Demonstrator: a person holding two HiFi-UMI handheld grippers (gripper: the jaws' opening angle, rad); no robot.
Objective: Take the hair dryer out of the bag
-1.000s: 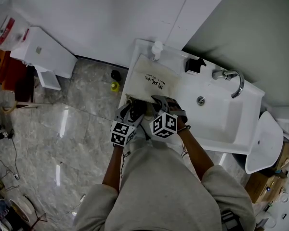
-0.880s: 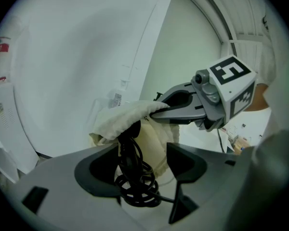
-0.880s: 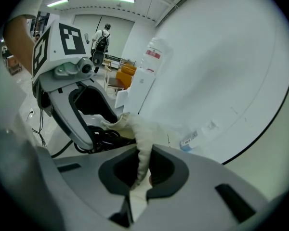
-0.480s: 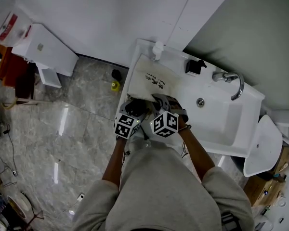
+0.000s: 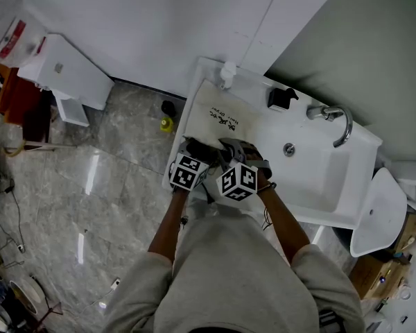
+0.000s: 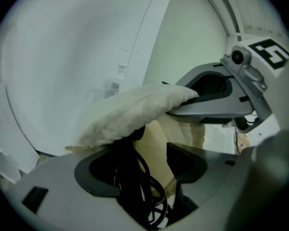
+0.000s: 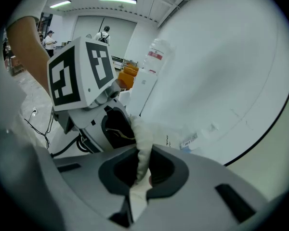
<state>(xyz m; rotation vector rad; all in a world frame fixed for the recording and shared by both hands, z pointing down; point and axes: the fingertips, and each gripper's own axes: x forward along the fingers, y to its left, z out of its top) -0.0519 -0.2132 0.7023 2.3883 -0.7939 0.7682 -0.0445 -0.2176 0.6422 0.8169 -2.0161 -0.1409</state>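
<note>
1. Sink (image 5: pixel 312 182): a white washstand set against the wall, with a basin and a chrome tap (image 5: pixel 335 118).
2. Bag (image 5: pixel 218 120): cream cloth with black print. It lies on the sink's counter, left of the basin, with its mouth at the sink's front edge, toward the person.
3. Right gripper (image 7: pixel 143 153): at the sink's front edge. Its jaws are drawn nearly together, pinching the upper lip of the bag and holding it lifted off the counter.
4. Left gripper (image 6: pixel 147 153): just beside the right one at the same front edge, pointing down into the bag's mouth under the lifted lip. Its jaws stand apart and press on nothing.
5. Hair dryer (image 6: pixel 126 172): inside the bag on the sink's counter. Only a dark part shows in the mouth, and its shape cannot be made out.
6. Cord (image 6: pixel 151 196): black and looped. It sits in the gap between the left gripper's jaws, nearer the left jaw.
7. Bottle (image 5: pixel 227 72): white, on the sink's back corner, beyond the bag.
8. Black holder (image 5: pixel 281 98): on the sink's back ledge, between the bottle and the tap.
</note>
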